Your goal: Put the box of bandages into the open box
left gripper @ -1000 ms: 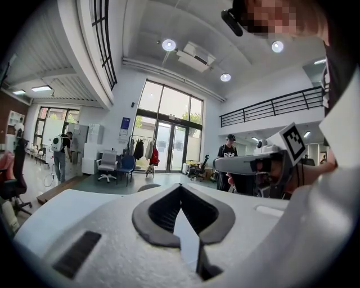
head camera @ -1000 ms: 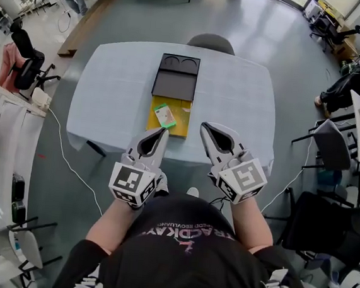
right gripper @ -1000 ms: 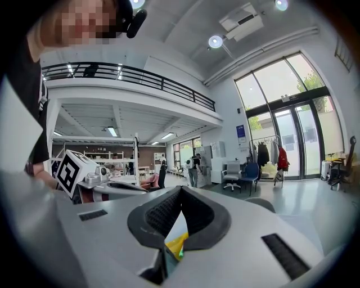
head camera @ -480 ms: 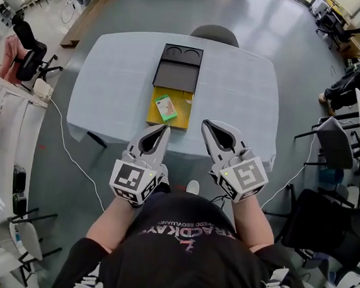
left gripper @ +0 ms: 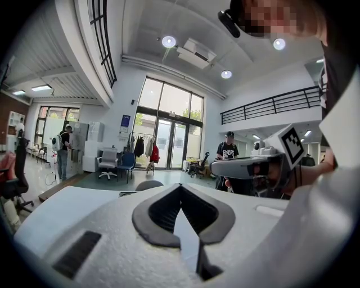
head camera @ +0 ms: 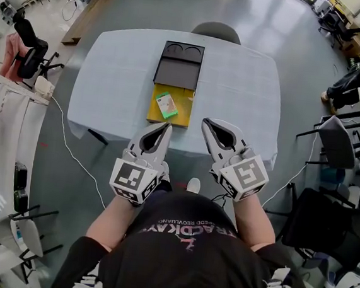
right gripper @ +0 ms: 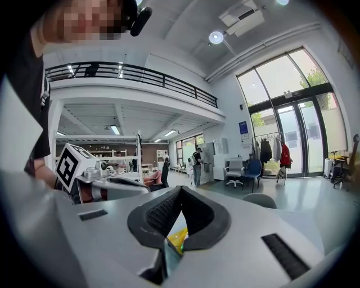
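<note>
Small green-and-white cardboard bandage box (head camera: 165,105) on flat yellow panel (head camera: 183,109): likely light, crushable; take its long sides. Jaws closed, empty: left gripper (head camera: 166,127), right gripper (head camera: 205,122).

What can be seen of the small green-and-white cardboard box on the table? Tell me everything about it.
The small green-and-white cardboard box is a flat rectangular packet, green round the border with a pale face; its print is too small to read. It lies flat, skewed to the edges of the yellow rectangular panel that it rests on, in the panel's far left part. That panel adjoins the black tray on the white table. Nothing else touches the box.
</note>
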A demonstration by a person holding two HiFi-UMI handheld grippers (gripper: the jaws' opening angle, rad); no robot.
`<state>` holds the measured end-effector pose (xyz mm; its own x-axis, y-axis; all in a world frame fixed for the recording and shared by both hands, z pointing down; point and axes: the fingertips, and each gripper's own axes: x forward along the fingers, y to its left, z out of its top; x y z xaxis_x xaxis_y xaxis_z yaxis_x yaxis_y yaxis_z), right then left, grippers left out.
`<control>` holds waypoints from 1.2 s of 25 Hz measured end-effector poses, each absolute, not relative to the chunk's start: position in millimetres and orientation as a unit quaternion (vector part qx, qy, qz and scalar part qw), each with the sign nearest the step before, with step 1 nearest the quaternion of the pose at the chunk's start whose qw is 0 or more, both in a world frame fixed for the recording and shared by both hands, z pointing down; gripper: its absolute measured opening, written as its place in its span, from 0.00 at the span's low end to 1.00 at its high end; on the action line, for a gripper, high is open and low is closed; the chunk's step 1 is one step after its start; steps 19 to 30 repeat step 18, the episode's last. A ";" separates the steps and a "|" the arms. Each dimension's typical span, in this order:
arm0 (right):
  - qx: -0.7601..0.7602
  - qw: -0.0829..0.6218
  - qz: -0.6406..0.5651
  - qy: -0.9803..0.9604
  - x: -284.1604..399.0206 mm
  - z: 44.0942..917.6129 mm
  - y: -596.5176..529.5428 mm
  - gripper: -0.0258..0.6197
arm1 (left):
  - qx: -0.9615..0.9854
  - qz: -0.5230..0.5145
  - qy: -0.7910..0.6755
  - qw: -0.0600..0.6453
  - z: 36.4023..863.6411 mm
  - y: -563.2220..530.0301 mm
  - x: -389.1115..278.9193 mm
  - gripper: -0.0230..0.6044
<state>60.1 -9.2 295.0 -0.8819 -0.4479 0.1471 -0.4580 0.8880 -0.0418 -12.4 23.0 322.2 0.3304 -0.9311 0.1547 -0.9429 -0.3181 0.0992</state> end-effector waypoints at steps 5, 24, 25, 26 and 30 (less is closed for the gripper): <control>0.233 0.067 0.038 -0.970 60.7 295.3 -7.8 0.05 | 0.812 0.035 -0.577 0.084 321.2 24.1 -11.2 0.06; 0.234 0.063 0.037 -0.969 67.5 293.8 0.8 0.05 | 0.814 0.035 -0.574 0.083 321.0 31.5 -2.4 0.06; 0.234 0.063 0.037 -0.969 67.5 293.8 0.8 0.05 | 0.814 0.035 -0.574 0.083 321.0 31.5 -2.4 0.06; 0.234 0.063 0.037 -0.969 67.5 293.8 0.8 0.05 | 0.814 0.035 -0.574 0.083 321.0 31.5 -2.4 0.06; 0.234 0.063 0.037 -0.969 67.5 293.8 0.8 0.05 | 0.814 0.035 -0.574 0.083 321.0 31.5 -2.4 0.06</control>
